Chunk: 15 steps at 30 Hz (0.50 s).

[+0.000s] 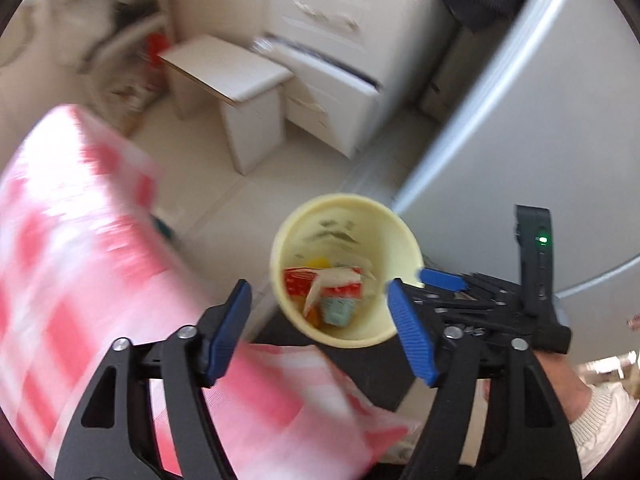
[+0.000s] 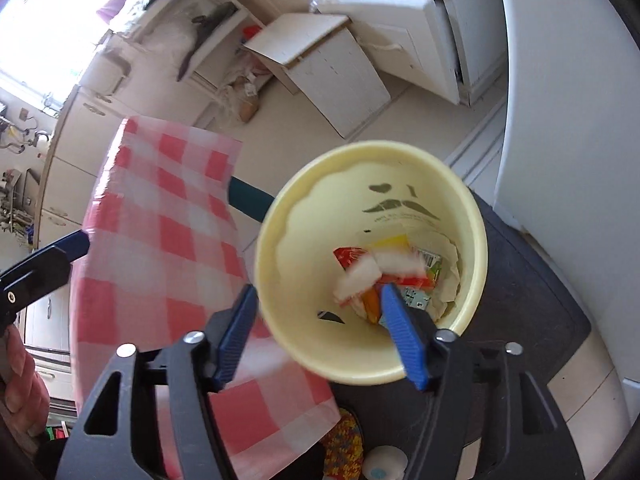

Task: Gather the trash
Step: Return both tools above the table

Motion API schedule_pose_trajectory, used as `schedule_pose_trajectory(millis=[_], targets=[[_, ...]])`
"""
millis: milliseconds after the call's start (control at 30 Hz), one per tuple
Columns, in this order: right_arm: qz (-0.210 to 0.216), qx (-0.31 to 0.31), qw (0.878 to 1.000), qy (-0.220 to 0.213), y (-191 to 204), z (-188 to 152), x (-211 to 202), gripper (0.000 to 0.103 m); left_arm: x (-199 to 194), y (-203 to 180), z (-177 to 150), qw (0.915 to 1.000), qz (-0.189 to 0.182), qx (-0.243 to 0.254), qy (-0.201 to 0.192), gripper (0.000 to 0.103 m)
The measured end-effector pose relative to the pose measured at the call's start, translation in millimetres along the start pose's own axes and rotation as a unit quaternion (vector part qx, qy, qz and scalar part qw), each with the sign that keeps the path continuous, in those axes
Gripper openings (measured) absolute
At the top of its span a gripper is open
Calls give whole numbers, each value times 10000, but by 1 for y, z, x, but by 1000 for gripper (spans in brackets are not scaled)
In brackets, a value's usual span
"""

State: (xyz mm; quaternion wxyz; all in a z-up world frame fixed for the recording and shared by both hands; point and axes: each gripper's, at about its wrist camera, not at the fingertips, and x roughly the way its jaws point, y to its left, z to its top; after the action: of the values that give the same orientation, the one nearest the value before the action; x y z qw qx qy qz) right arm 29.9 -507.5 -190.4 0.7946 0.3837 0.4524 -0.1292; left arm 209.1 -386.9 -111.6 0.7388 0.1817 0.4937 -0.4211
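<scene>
Right gripper (image 2: pixel 318 292): jaws spread wide, blue pads (image 2: pixel 236 340) holding nothing. Hovers directly above the pale yellow round plastic bin (image 2: pixel 372 146), with the pad at 3 o'clock overlapping the bin's mouth, probably so that anything released lands inside rather than on the floor.

Inside the bin, toward 6 o'clock of its floor: a blurred red-and-white wrapper (image 2: pixel 360 276), touching neither pad and seemingly loose in the air above a small heap of other trash, namely orange, yellow and green printed packets and crumpled paper.

Left gripper (image 1: pixel 319 285): also open and empty, pointed at the same bin from a little farther back, apparently waiting its turn.

Bin stands upright on a dark floor mat (image 2: pixel 520 280), just beside the hanging edge of a red-and-white checked tablecloth (image 2: pixel 160 220) at 9 o'clock and near a grey refrigerator door (image 1: pixel 540 120) at 2 o'clock. Seems handy for trash cleared from that table.

Beyond, at 12 o'clock: a white wooden stool (image 2: pixel 320 52) and white drawers on a cream tiled floor.

Judgement: collecting well under way, several pieces already binned. No further trash visible from either view.
</scene>
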Motion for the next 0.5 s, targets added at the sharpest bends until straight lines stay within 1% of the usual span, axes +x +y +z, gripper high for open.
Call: schedule_pose_trajectory(millis=[67,133,167,200,233,267,400,500], targets=[[110,-152,9997,-187,18,1,-23,71,-34,13,-13,9983,333,-277,-379,85],[236,-363,9982,-413,42,0,-49,73,-72,28,-30,9934,662,-591,-721,89],[270,-484,9970,-538,55,-1,-63,78,-91,35,-41,9898,832,-762,-873,90],[296,-587,9957,-650,66,-2,-74,83,-114,43,-55,9846,1020,-972,-1039,91],[345,-744,9932,-824,84,-6,-91,86,-130,47,-66,9803,1145,-1125,-1147,92],[417,-873,9907,-954,100,-10,-103,89,-150,53,-81,9739,1309,-1331,-1288,93],[710,-1499,9774,-1311,164,-37,-138,93,-212,67,-139,9477,1860,-1930,-1732,94],[879,-1981,9651,-1473,211,-68,-155,95,-247,72,-178,9297,2198,-2186,-1988,95]])
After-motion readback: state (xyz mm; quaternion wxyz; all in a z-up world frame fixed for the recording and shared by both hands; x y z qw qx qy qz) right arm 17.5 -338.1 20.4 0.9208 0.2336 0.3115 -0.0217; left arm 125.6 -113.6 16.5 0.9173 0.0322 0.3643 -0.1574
